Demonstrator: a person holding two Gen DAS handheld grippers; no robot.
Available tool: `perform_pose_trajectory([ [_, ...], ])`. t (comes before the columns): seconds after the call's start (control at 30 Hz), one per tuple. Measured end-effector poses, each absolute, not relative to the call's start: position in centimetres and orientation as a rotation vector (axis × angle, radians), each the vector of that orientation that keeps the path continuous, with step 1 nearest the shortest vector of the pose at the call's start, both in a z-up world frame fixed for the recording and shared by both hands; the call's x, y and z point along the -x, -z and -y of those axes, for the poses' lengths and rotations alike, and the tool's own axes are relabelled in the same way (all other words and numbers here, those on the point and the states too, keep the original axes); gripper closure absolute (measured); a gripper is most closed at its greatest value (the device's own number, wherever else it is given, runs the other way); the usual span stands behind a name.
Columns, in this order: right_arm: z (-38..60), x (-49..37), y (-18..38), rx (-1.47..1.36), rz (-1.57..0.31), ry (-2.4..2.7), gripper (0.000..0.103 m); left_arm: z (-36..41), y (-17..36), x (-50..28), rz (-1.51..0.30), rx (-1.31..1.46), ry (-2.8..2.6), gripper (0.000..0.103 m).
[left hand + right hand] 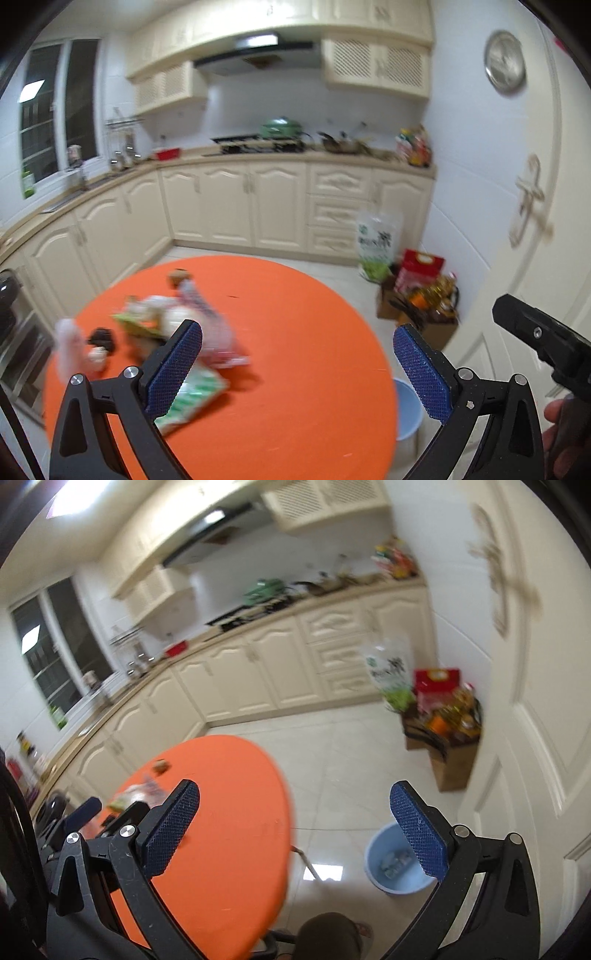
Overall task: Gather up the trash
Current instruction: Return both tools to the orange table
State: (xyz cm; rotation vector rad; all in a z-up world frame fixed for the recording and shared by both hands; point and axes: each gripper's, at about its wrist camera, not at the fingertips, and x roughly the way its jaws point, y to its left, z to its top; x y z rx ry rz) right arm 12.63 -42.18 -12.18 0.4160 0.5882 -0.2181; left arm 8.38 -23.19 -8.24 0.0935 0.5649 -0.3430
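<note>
A pile of trash (173, 325) lies on the left part of the round orange table (288, 332): a pink wrapper (214, 325), a green and white packet (192, 395), a small black piece (101, 338) and a brown bit (179, 276). My left gripper (297, 352) is open and empty above the table, to the right of the pile. My right gripper (295, 814) is open and empty, over the table's right edge (284, 812). A light blue bin (395, 864) with some trash inside stands on the floor; it also shows in the left wrist view (408, 410). The pile shows blurred in the right wrist view (136, 794).
Cream kitchen cabinets (236, 206) and a counter run behind and to the left. A cardboard box of groceries (447, 731) and a green and white bag (391, 675) stand by the white door (535, 701). The right gripper's body (546, 343) shows at the left view's right edge.
</note>
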Motion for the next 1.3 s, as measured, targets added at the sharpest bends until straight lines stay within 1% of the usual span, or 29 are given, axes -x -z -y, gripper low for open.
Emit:
perform_pose_trajectory([
  [0.2, 33.1, -13.8, 8.7, -0.288, -0.546, 0.114, 0.000, 17.2, 8.6, -3.5, -0.520, -0.027, 0.220, 0.001],
  [0.4, 26.3, -14.4, 7.0, -0.212, -0.520, 0.018, 0.000, 12.0, 8.8, 3.3, -0.474, 0.013, 0.104, 0.001],
  [0.6, 22.4, -15.2, 6.4, -0.153, -0.509, -0.039, 0.000, 8.8, 8.9, 8.9, -0.450, 0.068, 0.024, 0.001],
  [0.7, 21.5, -15.6, 6.7, -0.134, -0.518, -0.057, 0.000, 8.8, 9.3, 10.6, -0.435, 0.068, -0.013, 0.001],
  [0.8, 21.2, -16.2, 7.4, -0.117, -0.537, -0.069, 0.000, 8.8, 10.4, 11.5, -0.460, 0.083, -0.029, 0.001],
  [1.0, 20.3, -17.5, 8.7, -0.098, -0.578, -0.080, 0.000, 9.0, 12.0, 10.3, -0.537, 0.112, -0.044, 0.001],
  [1.3, 20.4, -21.5, 11.8, -0.094, -0.661, -0.073, 0.000, 10.8, 12.1, 2.2, -0.635, 0.118, -0.051, 0.001],
])
